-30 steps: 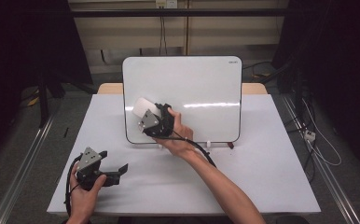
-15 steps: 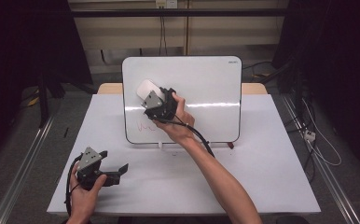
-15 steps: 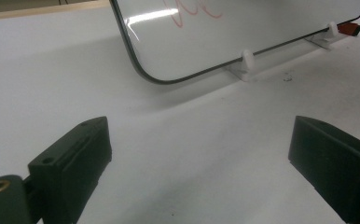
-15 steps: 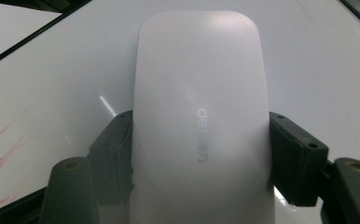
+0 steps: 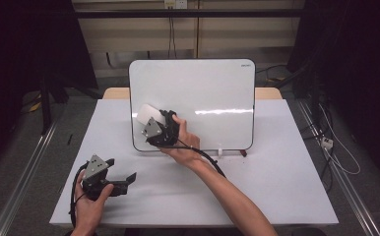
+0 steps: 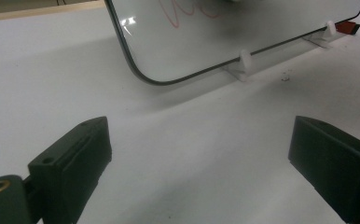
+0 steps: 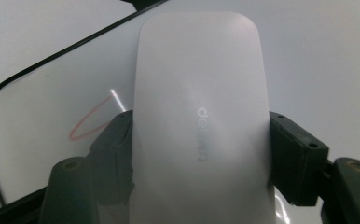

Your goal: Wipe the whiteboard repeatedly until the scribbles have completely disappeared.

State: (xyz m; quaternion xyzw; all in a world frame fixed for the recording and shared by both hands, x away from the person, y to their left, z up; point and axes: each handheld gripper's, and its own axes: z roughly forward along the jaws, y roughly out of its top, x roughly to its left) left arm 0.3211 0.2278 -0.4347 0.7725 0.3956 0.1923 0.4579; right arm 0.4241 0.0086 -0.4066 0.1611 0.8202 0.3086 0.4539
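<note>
A white-faced whiteboard stands upright on small white feet at the back of the table. My right gripper is shut on a white eraser and presses it against the board's lower left part. In the right gripper view the eraser sits between both jaws, with a red pen mark on the board beside it. My left gripper lies open near the table's front left, held by a hand. In its own view the left gripper has nothing between its jaws and faces the whiteboard, which bears a red scribble.
The white table stretches to the right of the arms. A white foot props the board's lower edge, and a small red object lies by the far foot. Dark floor and cables surround the table.
My right gripper swept the eraser up the board half a second ago, then came back down and to the left. The left gripper has stayed put.
</note>
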